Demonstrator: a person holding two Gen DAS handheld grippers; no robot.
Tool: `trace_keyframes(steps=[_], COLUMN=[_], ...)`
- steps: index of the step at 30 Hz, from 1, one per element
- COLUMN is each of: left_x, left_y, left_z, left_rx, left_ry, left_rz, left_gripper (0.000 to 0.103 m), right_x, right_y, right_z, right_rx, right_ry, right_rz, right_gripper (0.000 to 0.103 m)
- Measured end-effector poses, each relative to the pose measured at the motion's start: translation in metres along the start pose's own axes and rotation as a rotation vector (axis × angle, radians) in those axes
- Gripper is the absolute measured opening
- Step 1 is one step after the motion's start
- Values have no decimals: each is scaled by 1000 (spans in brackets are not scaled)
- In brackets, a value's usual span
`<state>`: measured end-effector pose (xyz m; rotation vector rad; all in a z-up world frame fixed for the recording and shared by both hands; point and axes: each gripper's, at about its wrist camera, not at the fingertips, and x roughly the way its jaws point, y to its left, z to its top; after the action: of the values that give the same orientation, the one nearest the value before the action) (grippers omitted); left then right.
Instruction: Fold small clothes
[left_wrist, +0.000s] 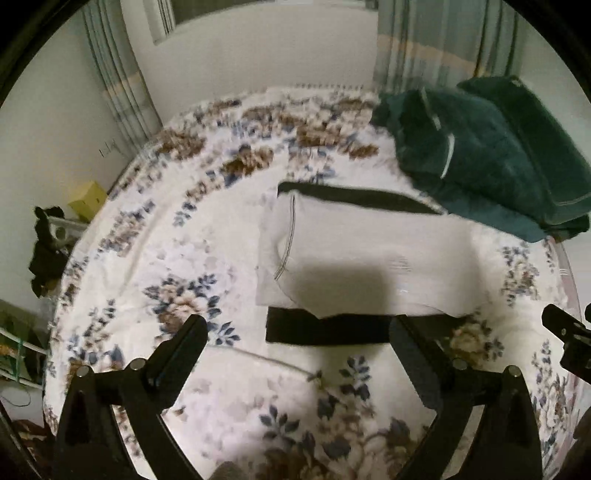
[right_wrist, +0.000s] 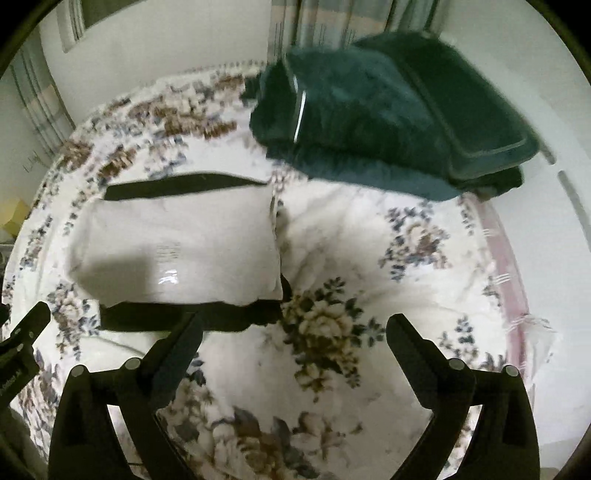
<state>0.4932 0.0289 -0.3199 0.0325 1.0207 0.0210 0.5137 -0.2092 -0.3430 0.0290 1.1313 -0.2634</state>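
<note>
A folded white garment (left_wrist: 354, 254) lies on top of a folded black garment (left_wrist: 325, 330) on the floral bedspread (left_wrist: 155, 236). Black edges show above and below the white one. My left gripper (left_wrist: 299, 328) is open and empty, just in front of the stack's near edge. In the right wrist view the same white garment (right_wrist: 177, 247) and black garment (right_wrist: 184, 319) lie at the left. My right gripper (right_wrist: 295, 328) is open and empty, its left finger (right_wrist: 181, 343) near the black edge. The right gripper's tip (left_wrist: 565, 328) shows at the right edge of the left view.
A stack of dark green folded clothes (left_wrist: 491, 158) sits at the back right of the bed, also in the right wrist view (right_wrist: 388, 114). Curtains (left_wrist: 436, 44) and a wall stand behind. Clutter and a yellow box (left_wrist: 86, 199) lie off the bed's left side.
</note>
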Motion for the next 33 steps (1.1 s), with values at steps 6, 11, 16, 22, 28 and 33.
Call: trace_keyframes(steps=[6,11,16,22,28,33], left_x=[-94,-172,-238,-292,-329,-348], left_y=[5,10,11,12,14,16], left_z=[-18,-34,-52,-71,-88,-98], left_rx=[-20,-47,-49,-54,-57,-64], left_ry=[-84,-161,-229,-285,-336,-361], left_rz=[-2,-12,-16,-24,-21,-27], left_gripper=[101,100,101,101,101,101], right_x=[-119,-208,-298,-368,-418,-447], right_y=[-17,-29,-41,-53,-65,-72], right_z=[-35,-61,-92,-127,-158,-172], right_rx=[-8,-20,-32,-45,-38,-44], right_ry=[-103,-198,-297,-358,-409,-441], right_rz=[1,5,20,45,66,83], right_gripper=[101,101,101,101,101,101])
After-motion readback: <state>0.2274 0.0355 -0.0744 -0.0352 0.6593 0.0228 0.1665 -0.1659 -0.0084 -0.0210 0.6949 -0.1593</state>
